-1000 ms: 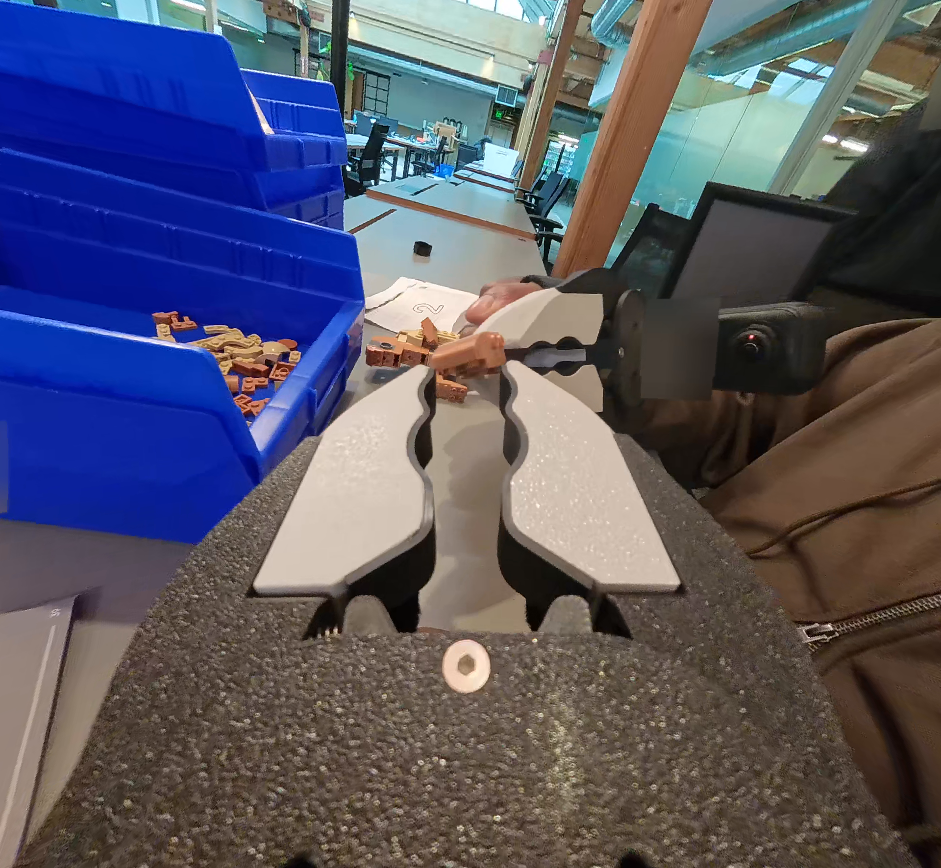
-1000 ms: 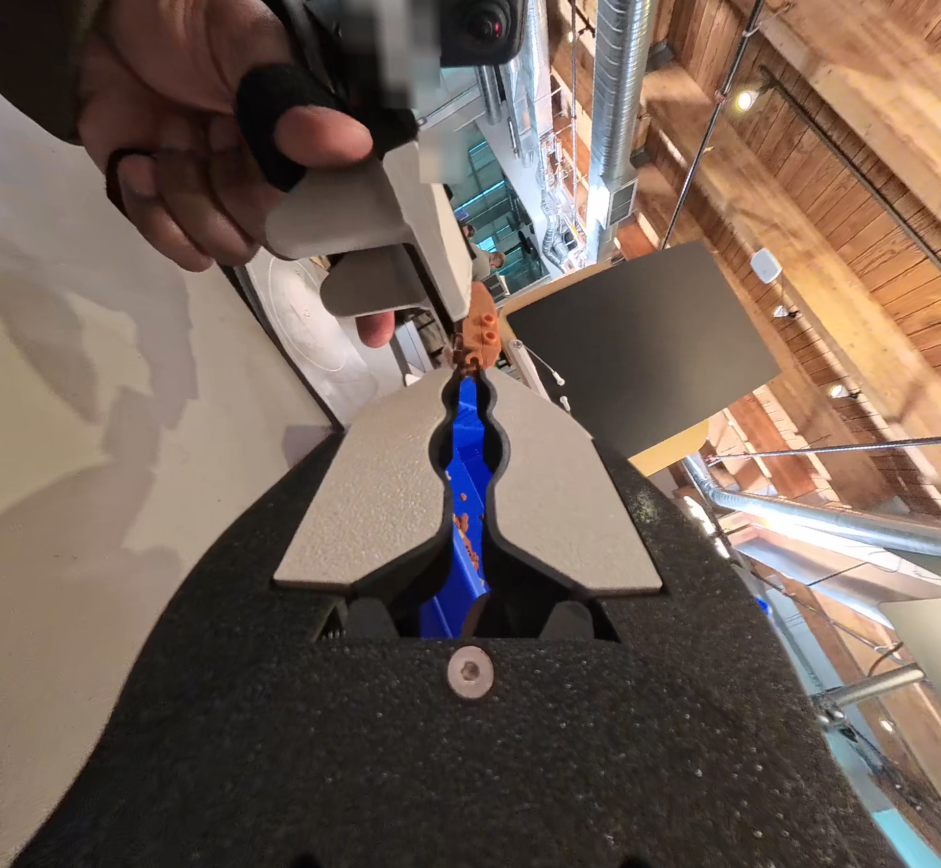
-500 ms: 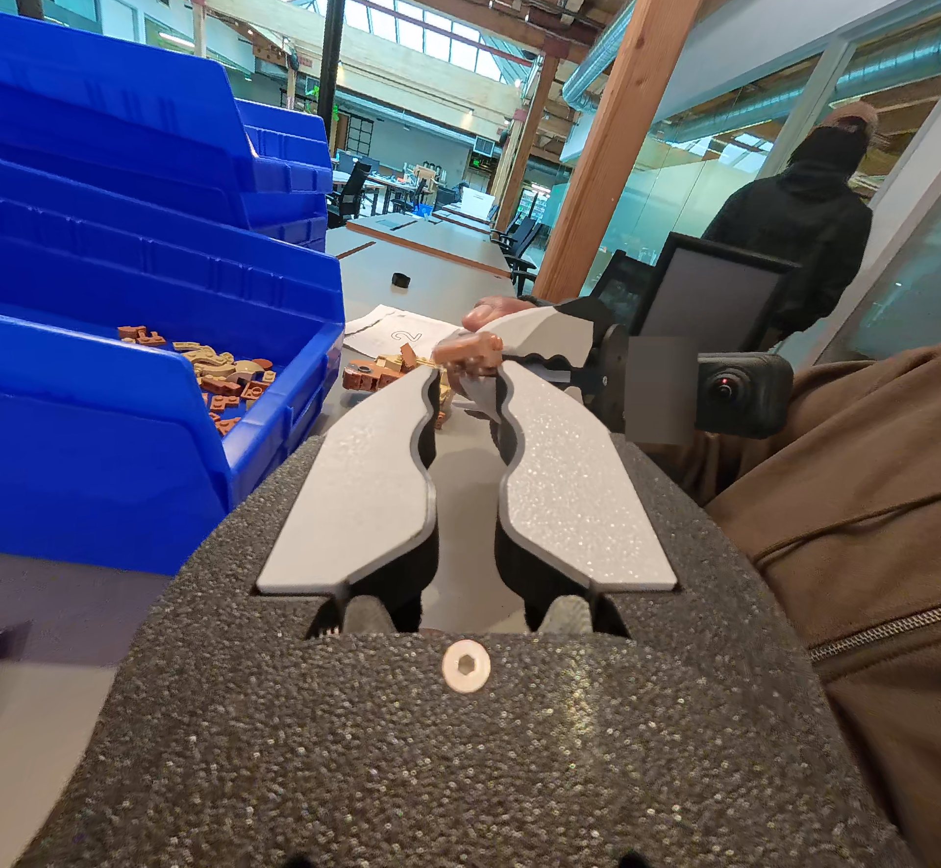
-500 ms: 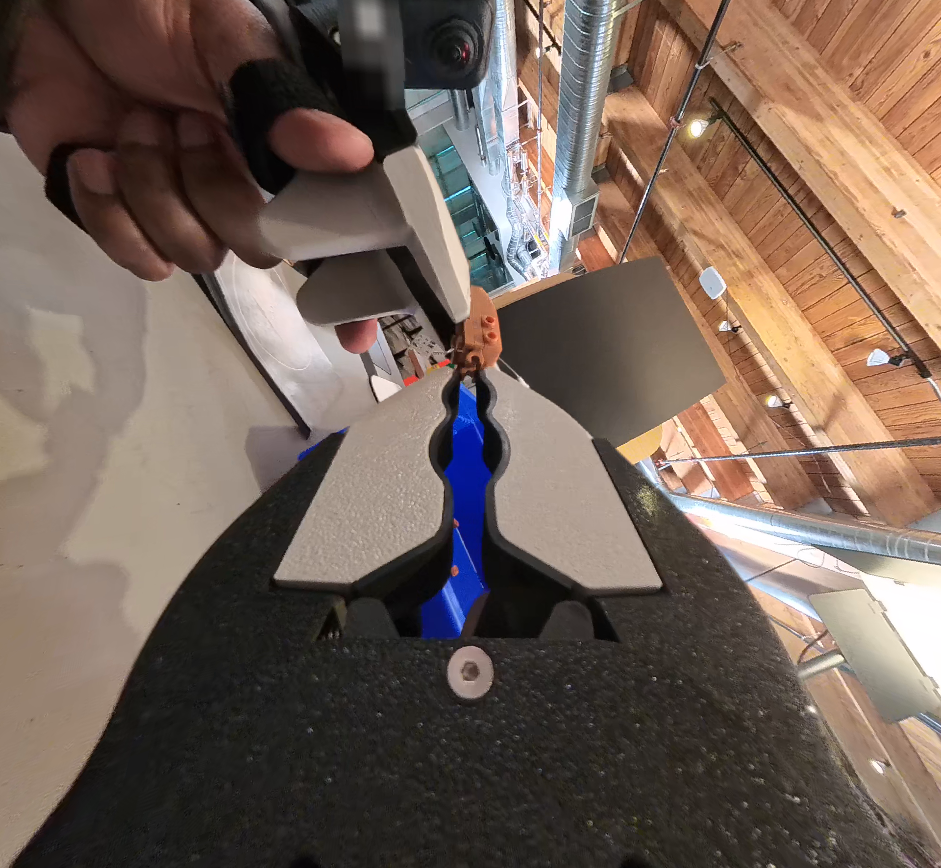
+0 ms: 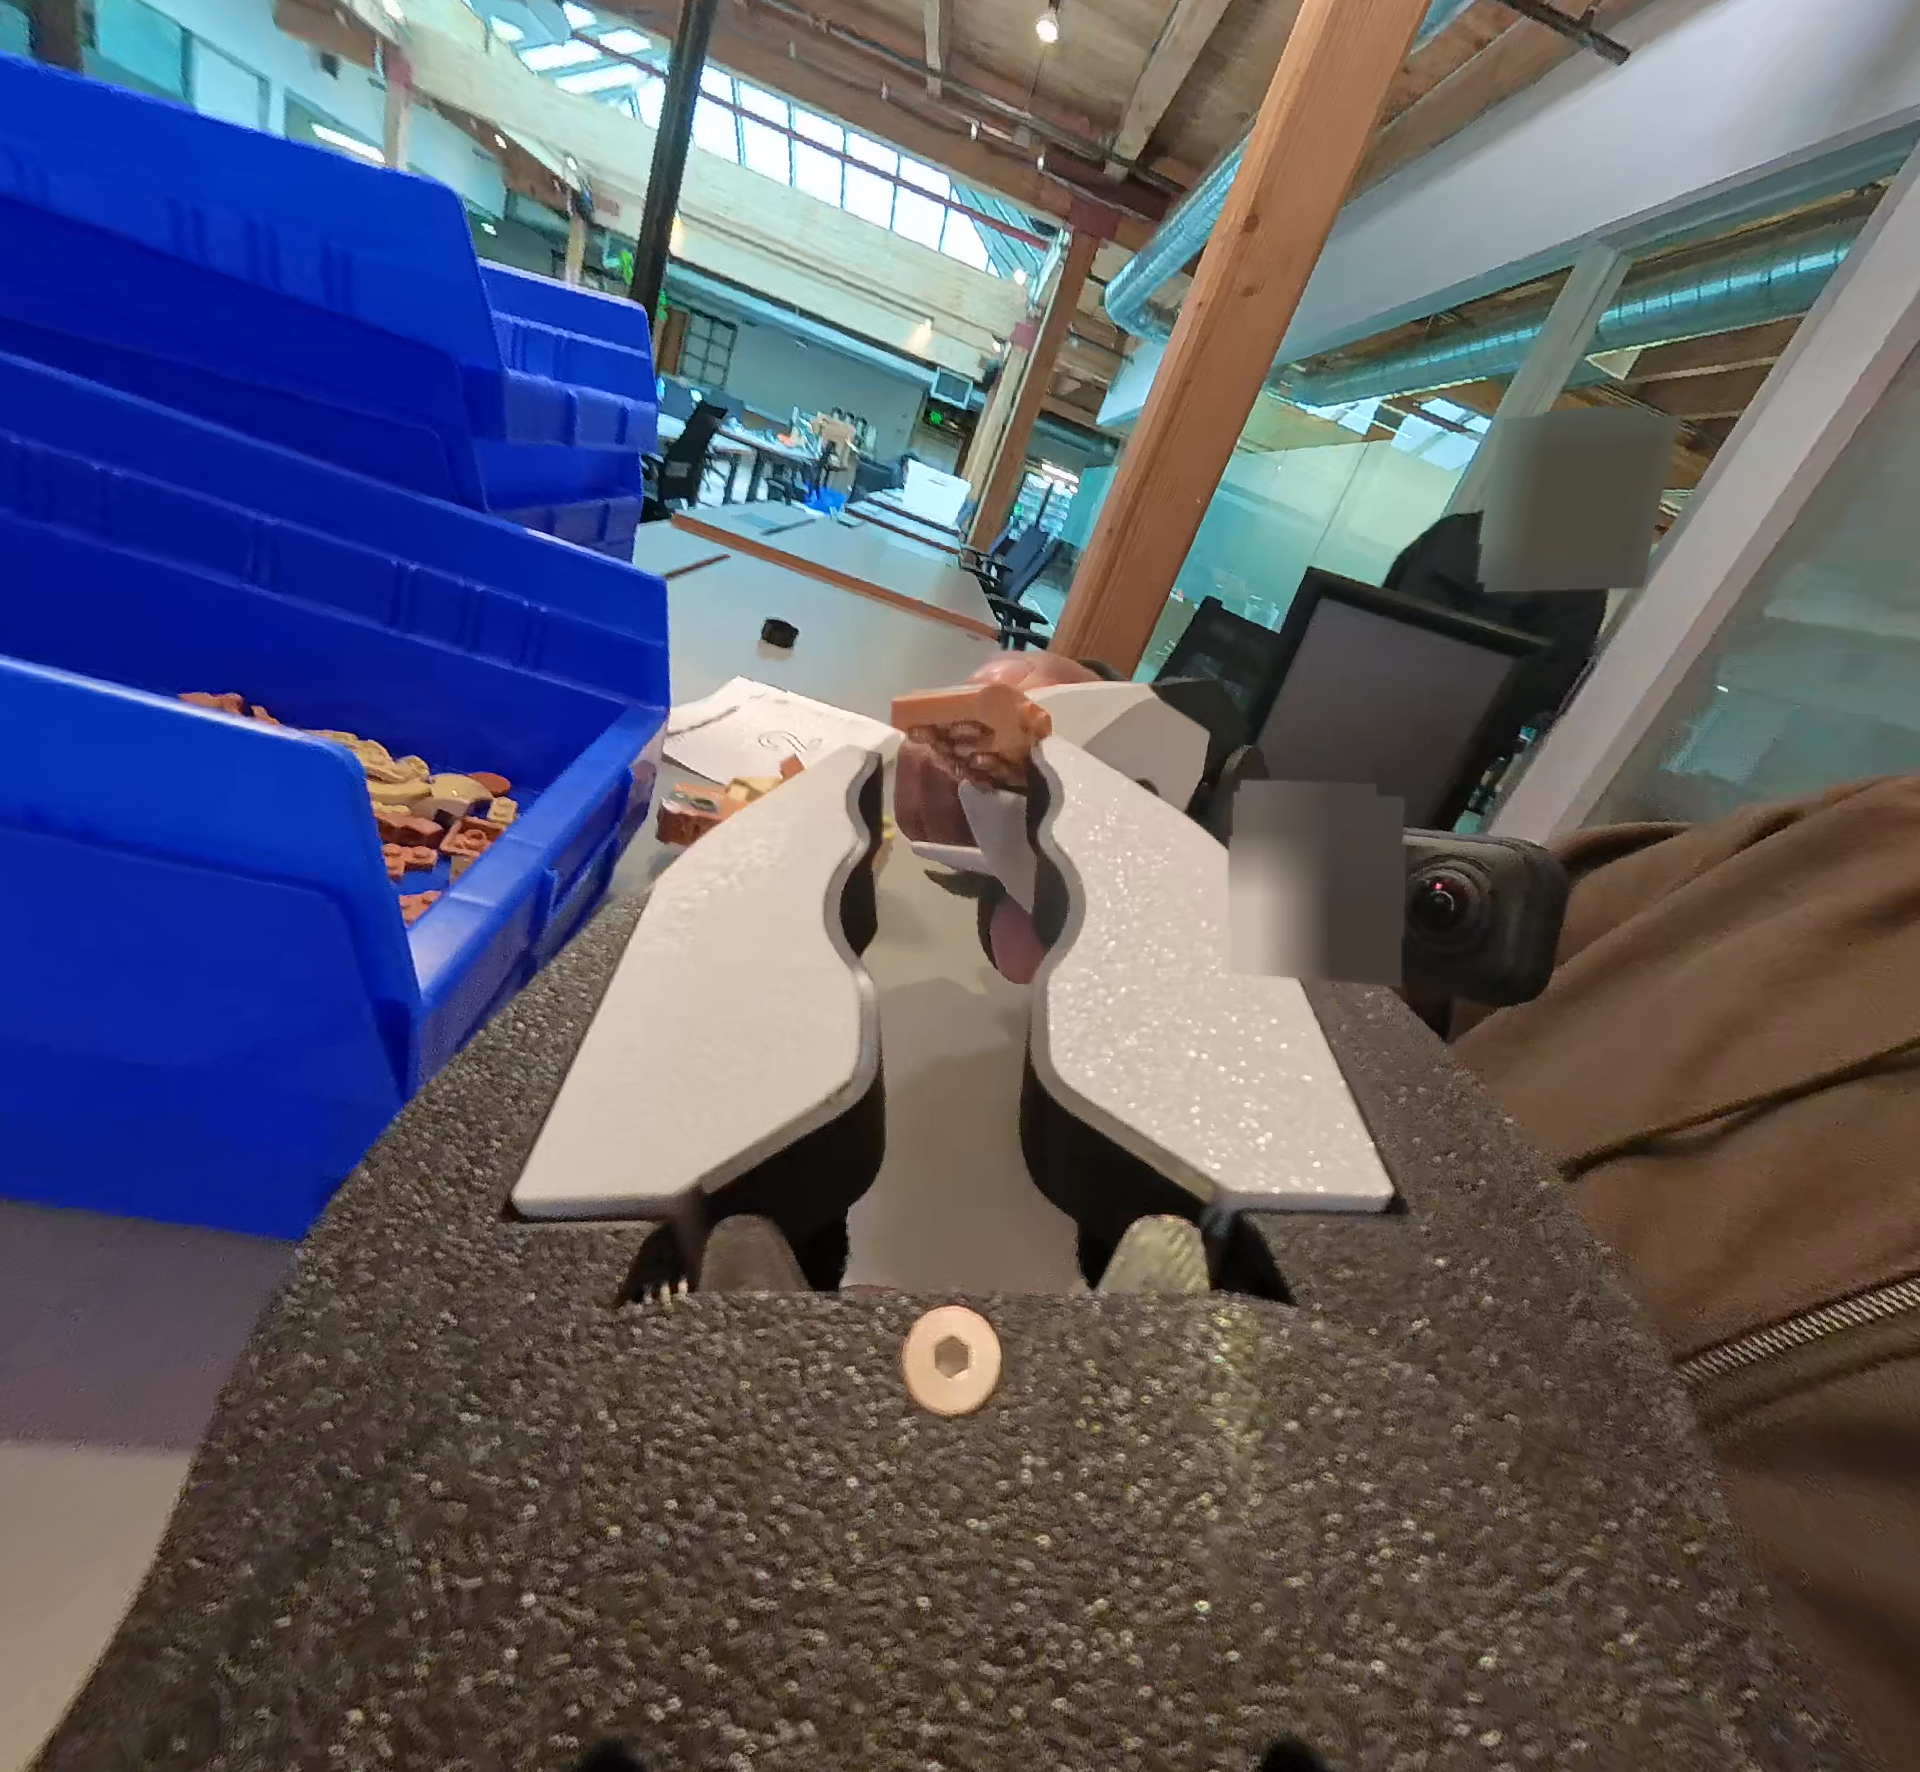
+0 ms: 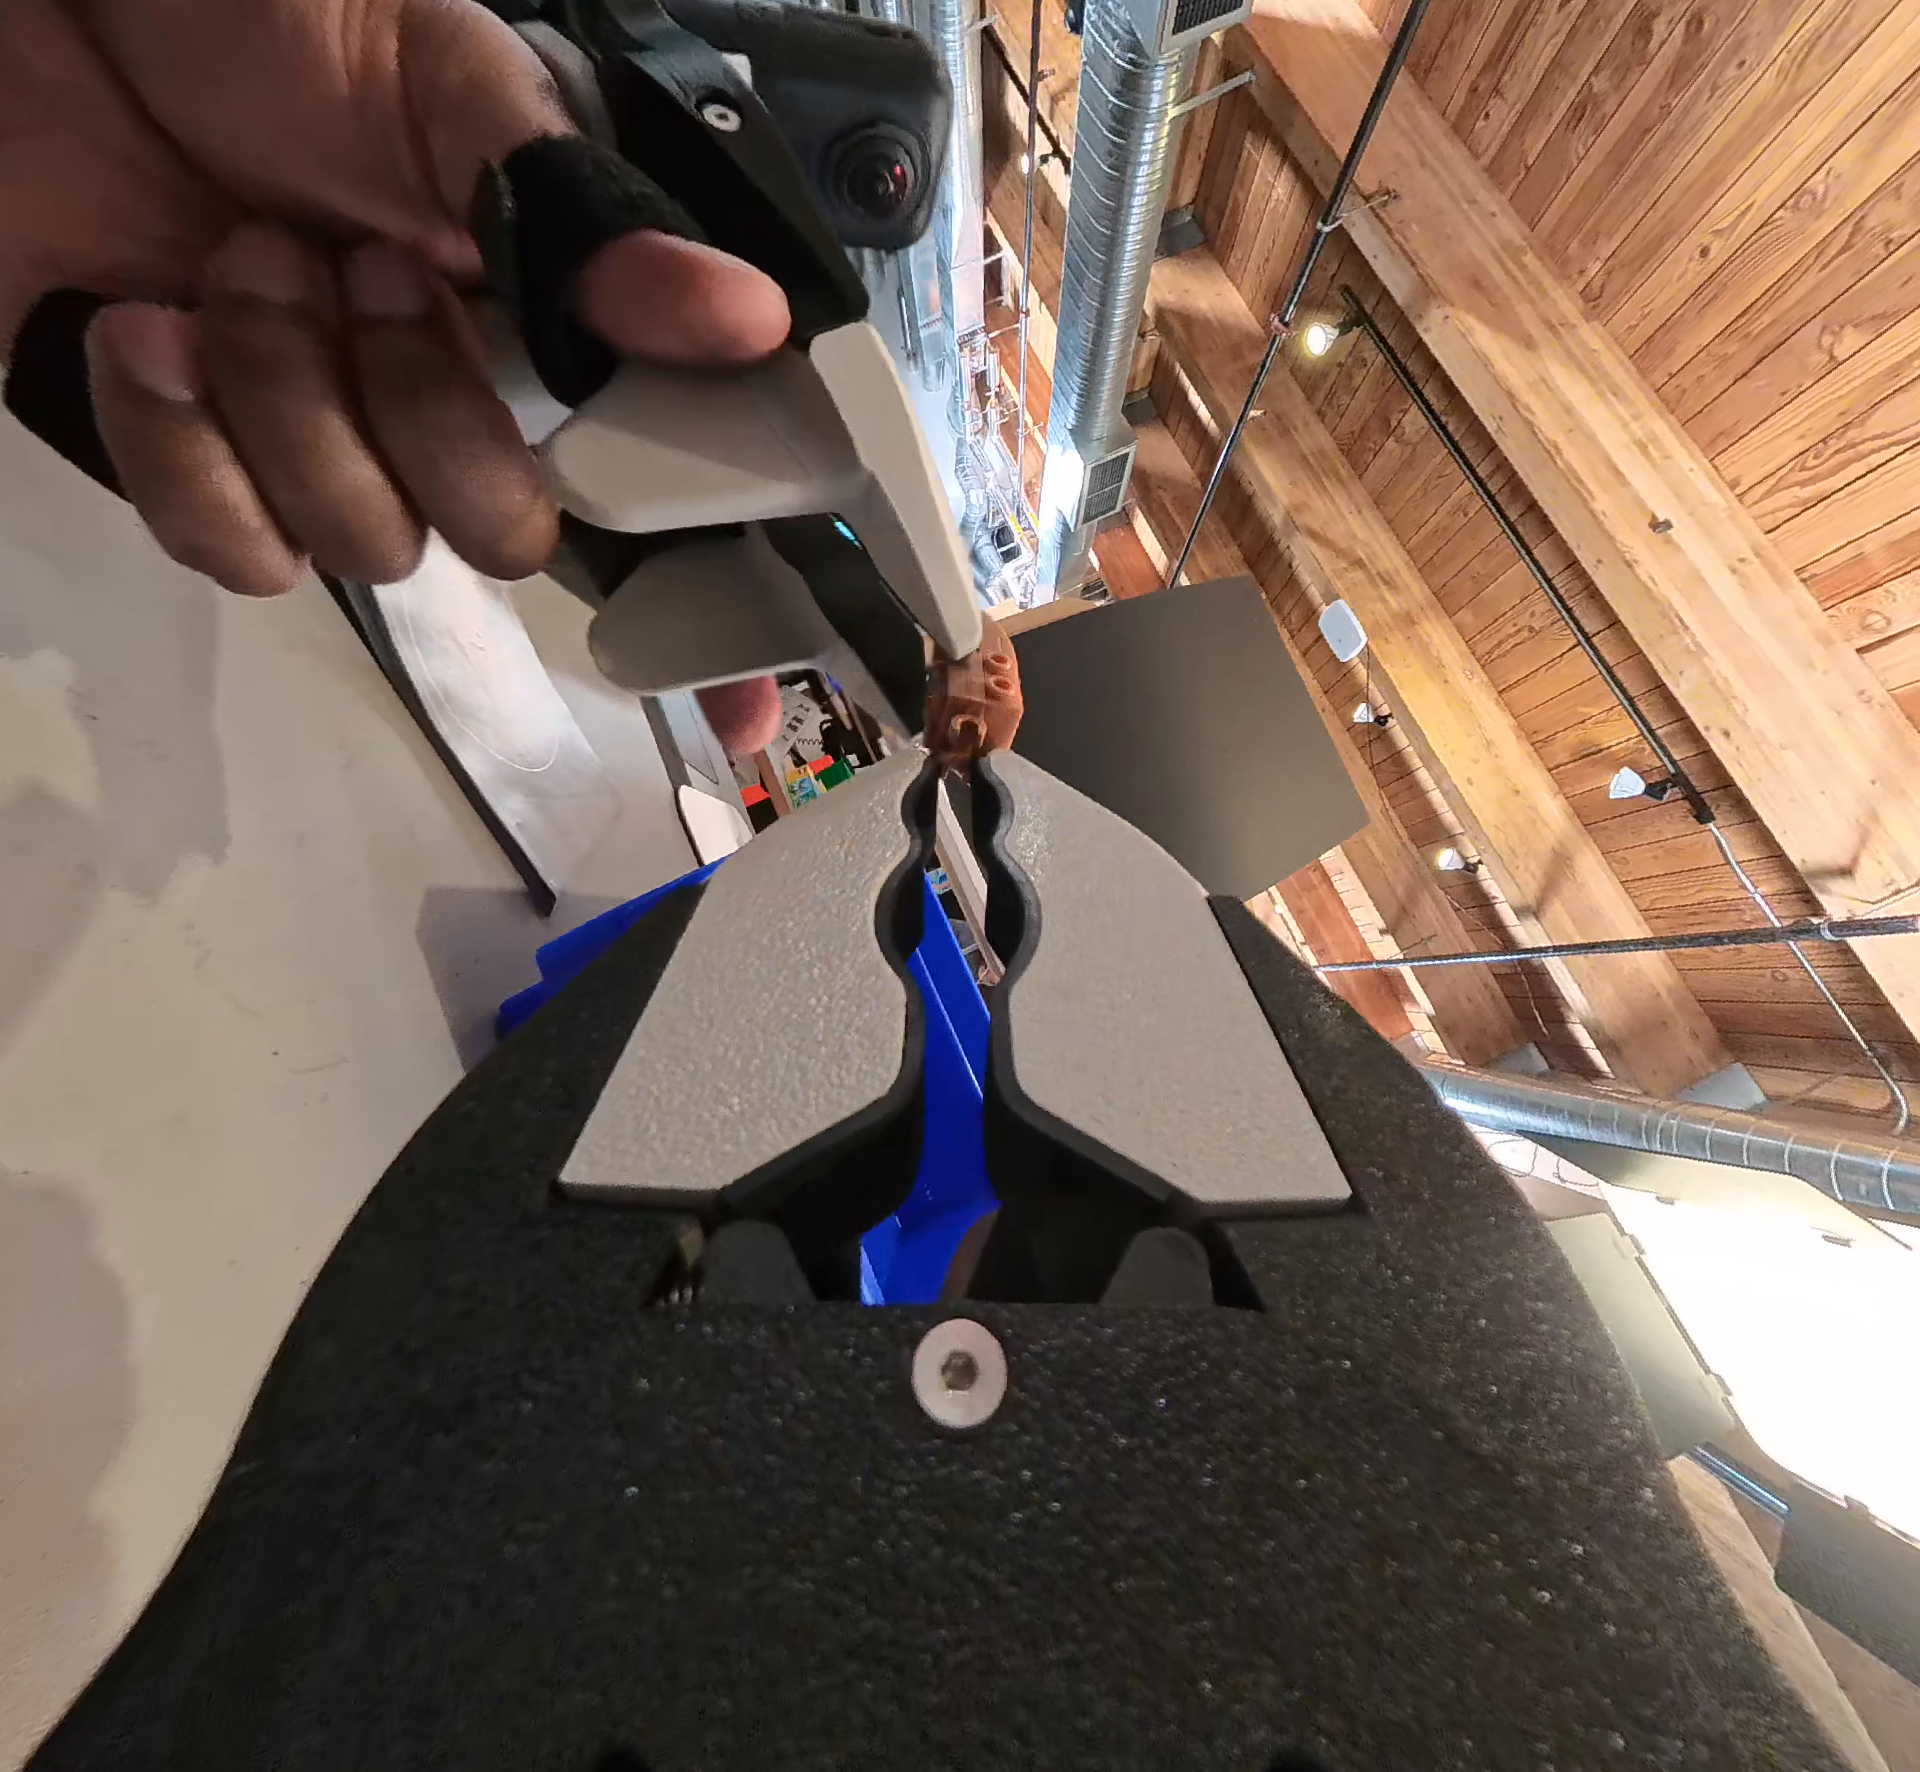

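Lifted off the bench since a moment ago, the right gripper (image 6: 951, 766) is pinching a brown brick (image 6: 971, 699) (studs up) while the left gripper (image 5: 956, 766), fingers (image 5: 1049, 766) parted, is closing around its far end.

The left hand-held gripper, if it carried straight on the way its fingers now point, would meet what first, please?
Most likely the brown toy brick, which sits right at the tips of the left hand-held gripper, pinched by the right hand-held gripper. One left finger already looks to touch it; depth is hard to judge.
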Demonstrator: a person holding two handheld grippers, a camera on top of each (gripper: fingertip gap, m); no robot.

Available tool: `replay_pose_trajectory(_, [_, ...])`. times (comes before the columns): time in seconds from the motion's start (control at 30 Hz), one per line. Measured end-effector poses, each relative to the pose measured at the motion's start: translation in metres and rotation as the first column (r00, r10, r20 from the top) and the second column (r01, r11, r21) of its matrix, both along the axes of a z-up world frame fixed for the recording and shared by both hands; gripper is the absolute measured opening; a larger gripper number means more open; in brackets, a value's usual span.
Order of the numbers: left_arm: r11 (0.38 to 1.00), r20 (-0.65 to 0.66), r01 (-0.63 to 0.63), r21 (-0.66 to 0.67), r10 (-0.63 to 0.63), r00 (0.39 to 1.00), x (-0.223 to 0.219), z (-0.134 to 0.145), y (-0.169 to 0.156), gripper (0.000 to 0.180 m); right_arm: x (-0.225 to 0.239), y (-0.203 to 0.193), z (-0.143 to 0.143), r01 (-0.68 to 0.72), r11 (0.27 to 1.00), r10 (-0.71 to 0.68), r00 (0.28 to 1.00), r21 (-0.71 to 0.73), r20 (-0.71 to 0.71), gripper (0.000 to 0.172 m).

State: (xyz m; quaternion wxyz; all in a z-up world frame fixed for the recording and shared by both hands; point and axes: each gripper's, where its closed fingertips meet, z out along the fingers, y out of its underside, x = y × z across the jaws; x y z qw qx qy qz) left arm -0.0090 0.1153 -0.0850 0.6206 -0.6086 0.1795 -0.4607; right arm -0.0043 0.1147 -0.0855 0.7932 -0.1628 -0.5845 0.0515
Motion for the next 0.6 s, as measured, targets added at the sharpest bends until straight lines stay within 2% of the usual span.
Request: replay_pose_trajectory(0.6, [0.999, 0.077, 0.035, 0.035, -0.038, 0.996, 0.0016, 0.0112, -0.0067, 0.017, 0.0017, -0.0017, 0.0030, -0.010, 1.000, 0.010, 1.000, 0.000, -0.021, 0.005])
